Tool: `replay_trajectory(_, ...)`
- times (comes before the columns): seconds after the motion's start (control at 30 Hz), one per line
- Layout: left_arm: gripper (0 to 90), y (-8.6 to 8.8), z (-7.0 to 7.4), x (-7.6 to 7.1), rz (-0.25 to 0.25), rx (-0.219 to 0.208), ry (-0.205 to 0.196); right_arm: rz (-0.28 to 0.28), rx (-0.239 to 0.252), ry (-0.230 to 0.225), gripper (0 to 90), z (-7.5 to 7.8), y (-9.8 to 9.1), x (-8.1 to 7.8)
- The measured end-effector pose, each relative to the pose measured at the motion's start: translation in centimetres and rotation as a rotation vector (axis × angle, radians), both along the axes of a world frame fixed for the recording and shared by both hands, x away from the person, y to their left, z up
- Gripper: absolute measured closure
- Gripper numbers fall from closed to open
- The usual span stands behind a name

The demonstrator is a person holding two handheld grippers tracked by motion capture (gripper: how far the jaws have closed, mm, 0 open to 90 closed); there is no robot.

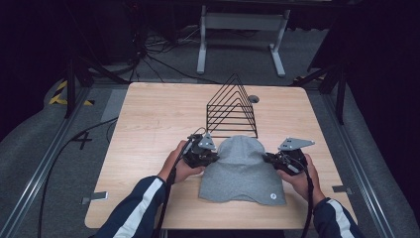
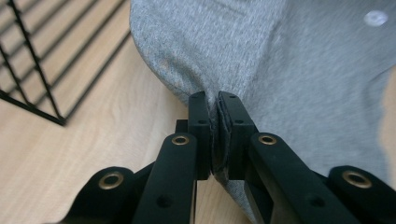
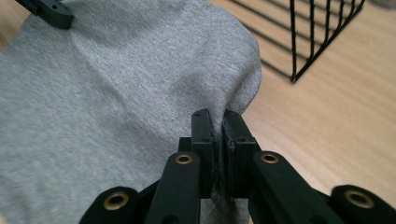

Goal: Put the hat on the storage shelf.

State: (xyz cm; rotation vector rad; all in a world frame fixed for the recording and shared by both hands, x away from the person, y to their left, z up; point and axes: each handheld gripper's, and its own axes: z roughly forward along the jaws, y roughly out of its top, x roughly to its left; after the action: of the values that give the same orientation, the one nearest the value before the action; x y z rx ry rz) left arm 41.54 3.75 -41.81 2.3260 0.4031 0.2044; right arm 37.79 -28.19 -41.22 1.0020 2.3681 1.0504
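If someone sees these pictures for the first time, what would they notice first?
Probably the grey beanie near the front of the wooden table, pinched at each side by the left gripper and the right gripper. Just behind it stands a black wire rack, triangular in shape.

A pale wooden table (image 1: 148, 129) sits lit in a dark room — grey carpet (image 1: 29, 148) all round it. Behind, a white metal stand (image 1: 241, 29) on the floor, black cables (image 1: 158, 54) trailing beside it — yellow-black hazard tape (image 1: 59, 94) at far left.
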Motion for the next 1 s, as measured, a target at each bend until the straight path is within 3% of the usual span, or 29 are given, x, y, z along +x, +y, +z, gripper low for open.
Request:
replay_trajectory(0.07,84.7,0.5,1.4,-0.2,-0.001,-0.022,-0.026,0.010,0.006,-0.024,85.2,0.9,0.1,-0.2)
replay_trajectory(0.3,84.8,1.0,4.4,-0.3,-0.008,-0.004,-0.090,0.031,0.005,-0.069,85.5,3.2,0.4,-0.7)
replay_trajectory(0.37,84.8,1.1,5.7,-0.2,-0.013,-0.020,-0.111,0.037,0.003,-0.085,85.4,4.0,0.5,-0.8)
replay_trajectory(0.7,85.2,0.5,10.5,-0.6,-0.019,-0.048,-0.206,0.023,0.026,-0.185,85.4,8.9,0.1,-0.9)
replay_trajectory(1.0,85.3,0.1,14.8,0.9,-0.008,-0.094,-0.273,0.000,0.007,-0.273,85.5,13.8,-0.2,0.2)
